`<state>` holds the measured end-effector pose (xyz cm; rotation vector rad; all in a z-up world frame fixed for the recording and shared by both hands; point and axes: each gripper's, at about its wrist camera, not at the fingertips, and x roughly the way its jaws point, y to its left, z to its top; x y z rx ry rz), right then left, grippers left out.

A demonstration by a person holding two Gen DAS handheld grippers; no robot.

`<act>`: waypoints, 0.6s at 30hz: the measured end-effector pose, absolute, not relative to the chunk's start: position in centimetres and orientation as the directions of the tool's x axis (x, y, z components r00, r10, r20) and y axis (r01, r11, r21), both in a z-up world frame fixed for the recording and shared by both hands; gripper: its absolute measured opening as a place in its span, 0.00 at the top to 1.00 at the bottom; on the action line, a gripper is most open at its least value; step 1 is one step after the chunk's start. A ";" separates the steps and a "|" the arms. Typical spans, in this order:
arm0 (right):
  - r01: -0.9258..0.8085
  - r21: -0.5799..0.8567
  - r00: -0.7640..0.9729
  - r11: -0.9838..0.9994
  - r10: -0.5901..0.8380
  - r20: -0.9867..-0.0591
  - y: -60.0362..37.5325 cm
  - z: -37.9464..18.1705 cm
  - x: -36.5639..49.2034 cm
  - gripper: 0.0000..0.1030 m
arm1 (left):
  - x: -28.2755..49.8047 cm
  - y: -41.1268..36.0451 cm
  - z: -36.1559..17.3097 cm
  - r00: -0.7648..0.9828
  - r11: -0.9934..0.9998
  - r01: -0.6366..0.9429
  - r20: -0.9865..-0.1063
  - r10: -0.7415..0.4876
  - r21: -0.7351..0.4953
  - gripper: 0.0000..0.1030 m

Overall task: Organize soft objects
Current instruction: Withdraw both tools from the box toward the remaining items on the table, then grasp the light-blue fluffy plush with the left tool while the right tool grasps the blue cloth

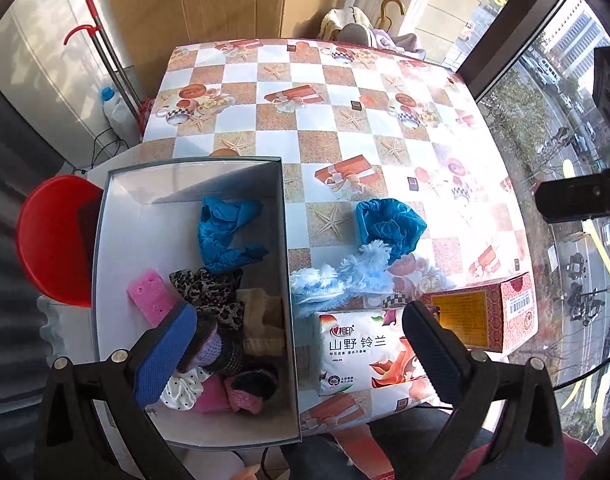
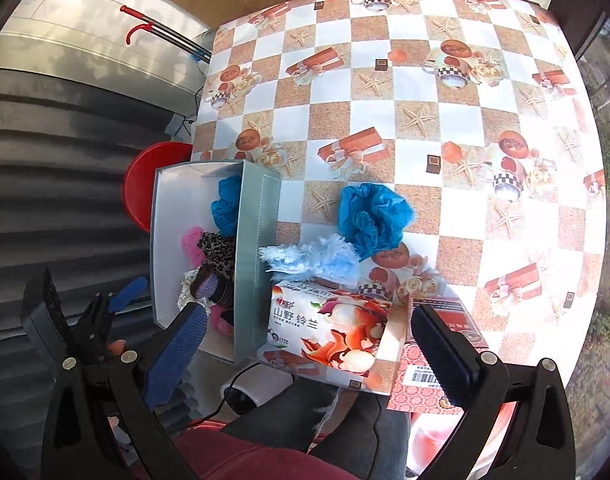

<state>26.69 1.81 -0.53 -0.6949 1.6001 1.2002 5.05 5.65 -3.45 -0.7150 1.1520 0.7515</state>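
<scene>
A grey storage box (image 1: 105,240) (image 2: 249,240) stands at the table's near left edge and holds several soft things: a blue glove (image 1: 225,232), a pink sponge (image 1: 151,296), a leopard-print cloth (image 1: 209,288) and knitted pieces. On the table beside it lie a blue shoe cover (image 1: 389,224) (image 2: 373,216), a light-blue fluffy duster (image 1: 341,276) (image 2: 309,258) and a soft tissue pack (image 1: 365,352) (image 2: 329,328). My left gripper (image 1: 301,352) is open above the box's right wall and the tissue pack. My right gripper (image 2: 305,356) is open, empty, above the tissue pack at the near edge.
A red patterned carton (image 1: 485,312) (image 2: 429,376) lies right of the tissue pack. A red stool (image 1: 53,240) stands left of the table. A mop handle (image 1: 109,56) and a bottle (image 1: 113,108) are at the far left. A window runs along the right.
</scene>
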 end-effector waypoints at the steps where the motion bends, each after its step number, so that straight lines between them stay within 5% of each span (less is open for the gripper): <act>1: -0.872 0.341 -0.330 0.351 0.091 -0.939 1.8 -0.8 27.8 0.00 | 6.3 5.5 -4.2 0.207 0.584 -0.807 -0.968 0.140 -0.089 0.00; 18: -0.989 0.144 -0.133 -0.013 -0.303 -0.944 10.4 -20.6 27.4 0.00 | 14.9 5.0 -13.9 0.003 0.574 -0.818 -0.998 -0.068 -0.041 0.00</act>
